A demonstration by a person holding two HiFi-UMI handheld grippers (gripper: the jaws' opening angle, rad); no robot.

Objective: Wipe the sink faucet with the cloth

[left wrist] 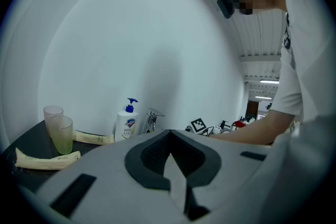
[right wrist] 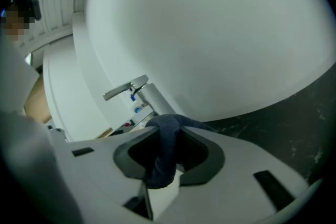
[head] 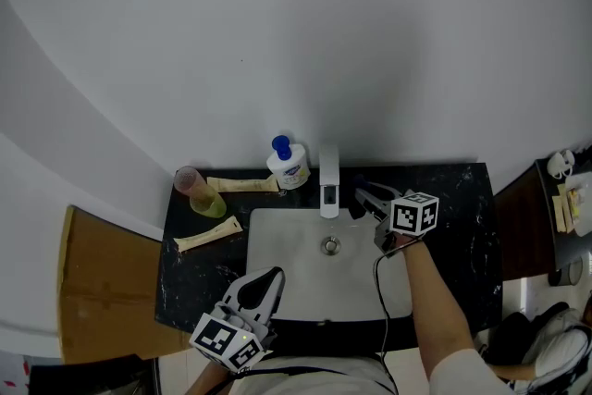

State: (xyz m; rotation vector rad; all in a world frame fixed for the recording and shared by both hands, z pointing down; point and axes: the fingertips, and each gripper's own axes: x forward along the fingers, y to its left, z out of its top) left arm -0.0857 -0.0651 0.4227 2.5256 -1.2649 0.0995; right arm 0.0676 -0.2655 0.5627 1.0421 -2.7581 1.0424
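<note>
Nearest, at the seven o'clock rim of the sink (head: 277, 240), the left claw (head: 271, 276) hangs closed with nothing in it. Past the drain (head: 330, 245), at about one o'clock, the right claw (right wrist: 167, 131) grips a dark blue cloth (right wrist: 164, 157) bunched between its jaws, just beside the faucet (head: 328, 178) at twelve. At the faucet's ten o'clock stands a soap bottle (head: 289, 164). A green cup (head: 209, 203) stands farther toward nine on the black counter (head: 462, 227).

faucet (head: 328, 184) at back edge of sink (head: 277, 240). soap bottle (head: 289, 165) just left of faucet; cups (head: 199, 192) farther left. right gripper (head: 363, 200) just right of faucet, cloth (head: 355, 211) at tips. left gripper (head: 272, 276) well in front of faucet, leftward.
</note>
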